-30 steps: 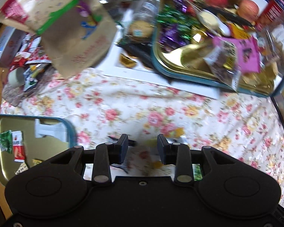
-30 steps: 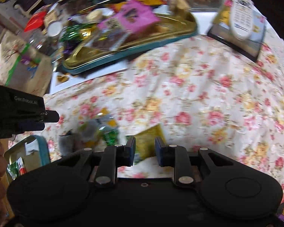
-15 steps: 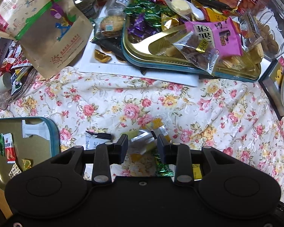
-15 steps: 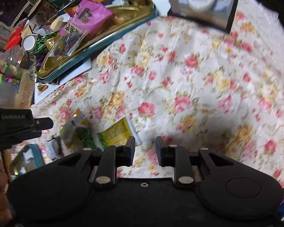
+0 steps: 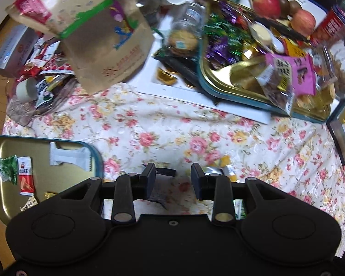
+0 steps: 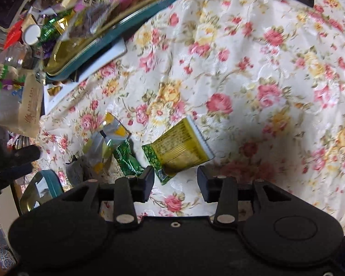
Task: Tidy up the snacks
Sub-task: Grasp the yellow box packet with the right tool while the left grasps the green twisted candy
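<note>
We hold both grippers low over the flowered cloth [image 6: 253, 64] that covers the bench, and both are empty. The fingers of the right gripper [image 6: 175, 185] stand apart, just short of a yellow-green packet [image 6: 180, 148] lying flat on the cloth. The fingers of the left gripper [image 5: 173, 181] are also apart, above a dark wrapper [image 5: 159, 187] and beside a silver and orange wrapper [image 5: 220, 169].

The loose snacks sit in a small cluster near the bench's near edge: the yellow-green packet, a green candy [image 6: 126, 159] just beside it, and a crumpled silver and yellow wrapper [image 6: 109, 138] touching the candy. A small gold tray [image 5: 41, 145] at the near left corner already holds a few packets, among them a red and white sachet [image 5: 25, 177]. A larger gold tray [image 5: 239, 74], heaped with sweets, stands towards the far side.

The step, as we judge it, is picking up the yellow-green packet with the right gripper and carrying it to a tray; which tray we cannot tell. To do it well, we should come down with one finger on each side of the packet's narrow width, press lightly into the cloth so the lower finger slips under the flat edge, and close only on the packet. The soft cloth may bunch and get pinched, and the green candy lies close enough to be dragged along.
</note>
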Action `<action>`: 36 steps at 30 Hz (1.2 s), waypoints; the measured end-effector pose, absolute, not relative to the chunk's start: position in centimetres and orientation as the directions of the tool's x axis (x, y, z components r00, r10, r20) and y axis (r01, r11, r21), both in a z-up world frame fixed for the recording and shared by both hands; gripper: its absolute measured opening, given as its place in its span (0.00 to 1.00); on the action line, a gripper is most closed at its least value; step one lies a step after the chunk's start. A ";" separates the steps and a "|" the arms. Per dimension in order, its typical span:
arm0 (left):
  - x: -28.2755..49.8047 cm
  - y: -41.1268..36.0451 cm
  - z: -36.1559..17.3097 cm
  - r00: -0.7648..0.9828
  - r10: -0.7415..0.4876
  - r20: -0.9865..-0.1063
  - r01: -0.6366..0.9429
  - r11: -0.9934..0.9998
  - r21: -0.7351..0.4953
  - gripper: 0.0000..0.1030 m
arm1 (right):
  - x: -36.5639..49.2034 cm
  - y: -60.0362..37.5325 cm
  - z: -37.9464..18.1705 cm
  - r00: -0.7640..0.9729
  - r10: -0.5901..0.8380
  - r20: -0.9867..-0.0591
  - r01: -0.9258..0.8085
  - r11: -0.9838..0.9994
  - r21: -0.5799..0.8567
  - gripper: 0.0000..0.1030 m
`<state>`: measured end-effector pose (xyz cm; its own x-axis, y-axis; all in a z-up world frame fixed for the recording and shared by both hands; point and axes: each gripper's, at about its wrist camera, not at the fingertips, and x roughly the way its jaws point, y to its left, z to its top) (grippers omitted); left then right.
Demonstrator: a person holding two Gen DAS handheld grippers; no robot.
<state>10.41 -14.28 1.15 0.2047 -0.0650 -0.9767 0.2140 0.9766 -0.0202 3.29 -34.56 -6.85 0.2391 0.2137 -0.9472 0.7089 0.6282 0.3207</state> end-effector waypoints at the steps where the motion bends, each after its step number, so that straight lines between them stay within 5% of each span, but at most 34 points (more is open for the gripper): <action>1: 10.5 -13.8 1.3 0.206 -0.066 -0.976 0.209 0.978 -0.022 0.42 | 3.5 -34.4 -7.1 0.233 0.211 -0.949 0.714 0.625 0.314 0.43; 23: 12.0 -5.9 1.3 0.225 -0.027 -0.974 0.148 0.989 0.007 0.42 | 10.1 -29.5 -8.8 0.175 -0.109 -0.979 0.710 0.702 0.048 0.55; 31: 11.7 -6.8 0.7 0.218 -0.017 -0.976 0.187 0.982 0.024 0.42 | 10.2 -29.4 -8.6 0.178 -0.124 -0.976 0.678 0.735 0.030 0.38; 36: 11.3 -8.7 -0.1 0.206 0.001 -0.978 0.231 0.972 0.050 0.42 | 9.1 -30.5 -6.6 0.229 -0.053 -0.972 0.685 0.718 0.122 0.37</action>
<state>11.25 -8.72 -0.11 0.2063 0.0009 -0.9785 0.2310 0.9717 0.0496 9.06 -30.48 -6.61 0.2292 -0.0532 -0.9719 0.6848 0.7184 0.1221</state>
